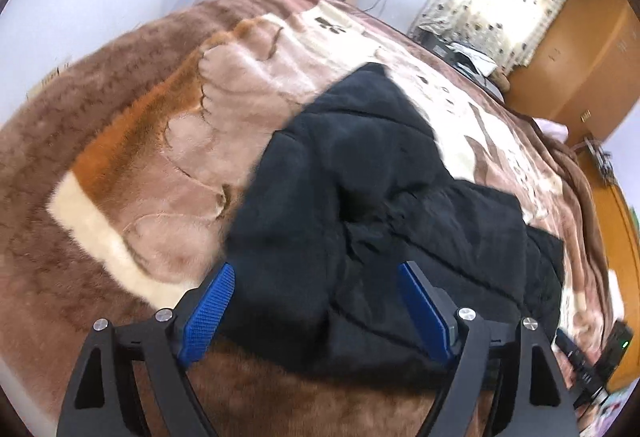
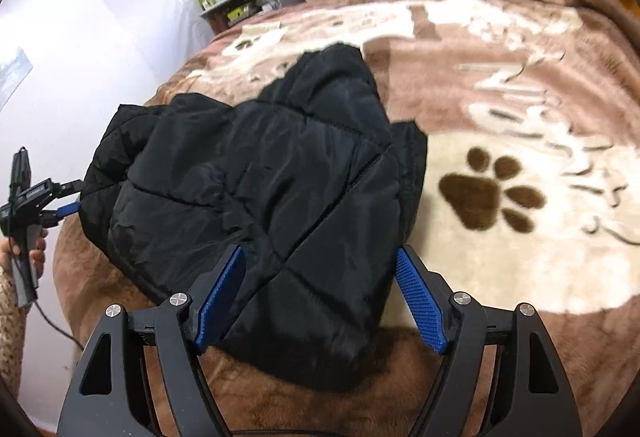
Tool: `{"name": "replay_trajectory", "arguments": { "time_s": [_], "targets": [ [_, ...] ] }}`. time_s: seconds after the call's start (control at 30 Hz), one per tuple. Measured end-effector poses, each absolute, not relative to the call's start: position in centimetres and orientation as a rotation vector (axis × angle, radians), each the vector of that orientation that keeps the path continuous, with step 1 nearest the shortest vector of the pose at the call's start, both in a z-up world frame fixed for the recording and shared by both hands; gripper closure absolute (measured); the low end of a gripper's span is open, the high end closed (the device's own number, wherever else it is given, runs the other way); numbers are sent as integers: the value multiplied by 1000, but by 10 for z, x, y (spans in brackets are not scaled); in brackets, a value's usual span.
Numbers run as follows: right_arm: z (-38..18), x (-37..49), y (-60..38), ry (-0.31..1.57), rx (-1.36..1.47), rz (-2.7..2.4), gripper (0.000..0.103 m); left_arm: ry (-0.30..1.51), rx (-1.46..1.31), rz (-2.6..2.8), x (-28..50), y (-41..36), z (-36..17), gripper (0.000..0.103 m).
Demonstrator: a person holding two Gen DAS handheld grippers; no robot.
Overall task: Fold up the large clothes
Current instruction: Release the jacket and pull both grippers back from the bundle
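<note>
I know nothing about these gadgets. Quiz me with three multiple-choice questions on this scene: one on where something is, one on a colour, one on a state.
1. Where does the black puffer jacket lie?
A. on the paw-print blanket
B. on the shelf
C. on the floor

2. What colour are the gripper pads?
A. red
B. blue
C. green

3. How do the jaws of the right gripper stand?
A. clamped on a sleeve
B. shut and empty
C. open, clear of the jacket

Answers: 1 A, fleece shows all around it. 2 B, ribbed blue faces. 3 C, pads stand wide apart, pressing nothing.
</note>
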State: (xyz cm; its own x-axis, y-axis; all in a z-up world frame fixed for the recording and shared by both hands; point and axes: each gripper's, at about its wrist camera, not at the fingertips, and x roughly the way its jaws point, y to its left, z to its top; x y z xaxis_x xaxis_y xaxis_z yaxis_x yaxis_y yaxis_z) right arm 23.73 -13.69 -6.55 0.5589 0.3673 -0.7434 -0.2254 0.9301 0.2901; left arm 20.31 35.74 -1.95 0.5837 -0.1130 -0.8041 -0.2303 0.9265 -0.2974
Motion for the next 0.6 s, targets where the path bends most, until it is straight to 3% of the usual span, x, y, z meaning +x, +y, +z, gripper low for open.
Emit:
{"name": "replay_trajectory", "arguments": {
  "time_s": [0.23,0.6],
  "targets": [
    [-27,187,-107,822,101,319,27,892,-330,62,147,317,7,16],
    [-20,139,-83,830,137,231,27,887,-130,129,82,254,19,9]
  ]
}}
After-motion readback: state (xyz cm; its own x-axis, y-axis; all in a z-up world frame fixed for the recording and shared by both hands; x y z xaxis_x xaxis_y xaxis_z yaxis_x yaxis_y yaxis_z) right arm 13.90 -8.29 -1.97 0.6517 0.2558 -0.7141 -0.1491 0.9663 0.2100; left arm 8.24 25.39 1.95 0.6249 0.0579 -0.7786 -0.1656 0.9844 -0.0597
